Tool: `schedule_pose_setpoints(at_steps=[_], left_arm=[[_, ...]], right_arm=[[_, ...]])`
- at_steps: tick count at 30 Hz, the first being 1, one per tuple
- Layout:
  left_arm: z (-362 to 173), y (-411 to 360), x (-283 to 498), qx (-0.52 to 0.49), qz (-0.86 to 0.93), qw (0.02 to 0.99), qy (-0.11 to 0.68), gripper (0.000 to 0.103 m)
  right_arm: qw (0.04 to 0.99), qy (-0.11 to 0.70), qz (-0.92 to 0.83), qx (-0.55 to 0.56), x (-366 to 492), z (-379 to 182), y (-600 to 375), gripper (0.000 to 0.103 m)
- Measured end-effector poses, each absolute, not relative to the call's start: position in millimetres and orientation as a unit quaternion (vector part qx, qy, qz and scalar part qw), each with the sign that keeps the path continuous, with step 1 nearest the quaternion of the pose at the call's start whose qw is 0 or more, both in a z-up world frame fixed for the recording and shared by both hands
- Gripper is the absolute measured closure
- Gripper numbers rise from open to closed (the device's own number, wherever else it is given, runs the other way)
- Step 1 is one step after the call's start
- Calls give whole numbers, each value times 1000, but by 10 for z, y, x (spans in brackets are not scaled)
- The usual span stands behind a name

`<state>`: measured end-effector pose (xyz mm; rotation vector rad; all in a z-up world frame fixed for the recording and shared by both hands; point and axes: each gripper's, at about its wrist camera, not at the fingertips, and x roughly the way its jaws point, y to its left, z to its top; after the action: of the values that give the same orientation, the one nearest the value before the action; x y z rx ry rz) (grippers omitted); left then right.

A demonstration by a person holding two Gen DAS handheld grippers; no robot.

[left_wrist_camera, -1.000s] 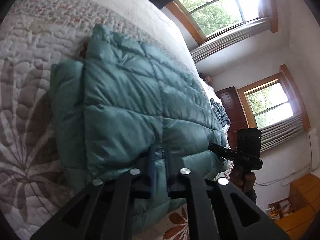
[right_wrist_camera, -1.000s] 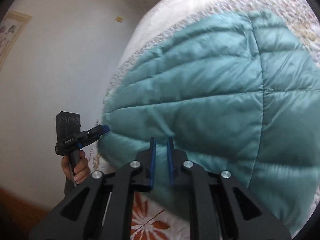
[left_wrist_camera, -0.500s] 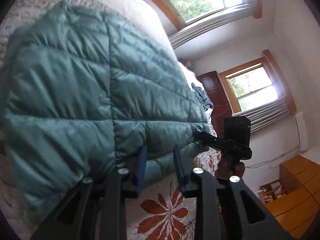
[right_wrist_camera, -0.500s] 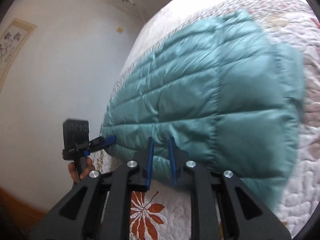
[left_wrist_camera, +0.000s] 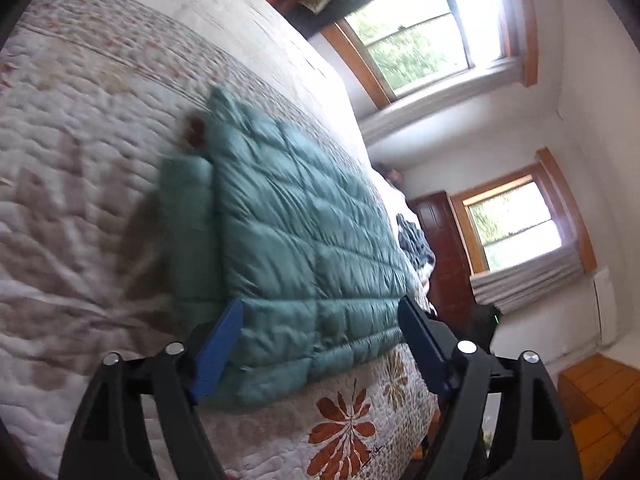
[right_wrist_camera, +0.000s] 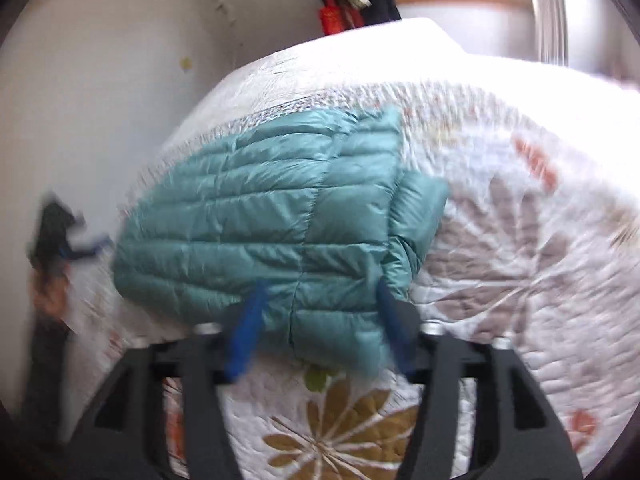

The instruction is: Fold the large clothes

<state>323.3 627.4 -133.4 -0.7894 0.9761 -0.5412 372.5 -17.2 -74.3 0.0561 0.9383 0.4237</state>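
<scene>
The left gripper (left_wrist_camera: 320, 344) stands wide open, its blue pads spread to either side of the near edge of the jacket (left_wrist_camera: 296, 240) and holding nothing. The right gripper (right_wrist_camera: 320, 320) is spread wide as well, its blue pads framing the jacket's near corner with nothing between them. The jacket, a teal quilted puffer, lies folded into a flat block on the quilt (left_wrist_camera: 80, 208), near the bed's front edge, just ahead of both tools. In the left view a narrower folded part juts out along its left side; in the right view the same part shows at the right. Whether either tool's pads touch the fabric cannot be told. The right view is smeared by motion, so at its left edge the left tool and the hand (right_wrist_camera: 48, 300) holding it are only a dark and orange blur. In the left view the right tool is mostly hidden behind the right finger. Windows (left_wrist_camera: 420, 28) and a dark door (left_wrist_camera: 444, 248) lie beyond the bed.
</scene>
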Motion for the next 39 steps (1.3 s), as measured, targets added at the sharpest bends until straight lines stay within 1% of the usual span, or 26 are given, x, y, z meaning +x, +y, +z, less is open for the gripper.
schedule_pose_setpoints(at_steps=[1,3,6,8,11,18,23,31,36,39], left_arm=[[-1333,6372,3270,-361,-237,778,457,14],[-1363,6549,3347,-375,-217,771,467,14],[-1497,6853,3458,-390,-200,762,477,14],[-1609,6922,3552,-407,-198,750,483,14],[-1747,6882,3726,-418,-197,738,492,14],[-2047,6703,4095,-433,-216,717,502,14],[-2159,6476,4412,-420,-226,708,520,14],[-2197,6130,4844,-388,-234,703,548,15],[-2186,6013,4999,-372,-220,700,568,23],[-2186,5989,5076,-372,-220,695,575,24]], right_arm=[[879,434,195,-31,3570,-684,11,18],[880,409,192,-145,3251,-690,421,13],[865,362,189,-292,2793,-866,1005,13],[852,325,185,-366,2531,-992,1348,13],[833,286,185,-436,2281,-1171,1829,13],[806,221,175,-521,2242,-1498,2534,13],[790,200,158,-558,2381,-1718,2876,13],[801,188,149,-549,2672,-1841,3293,13],[806,162,140,-551,2727,-1846,3513,13],[808,148,136,-554,2704,-1859,3632,13]])
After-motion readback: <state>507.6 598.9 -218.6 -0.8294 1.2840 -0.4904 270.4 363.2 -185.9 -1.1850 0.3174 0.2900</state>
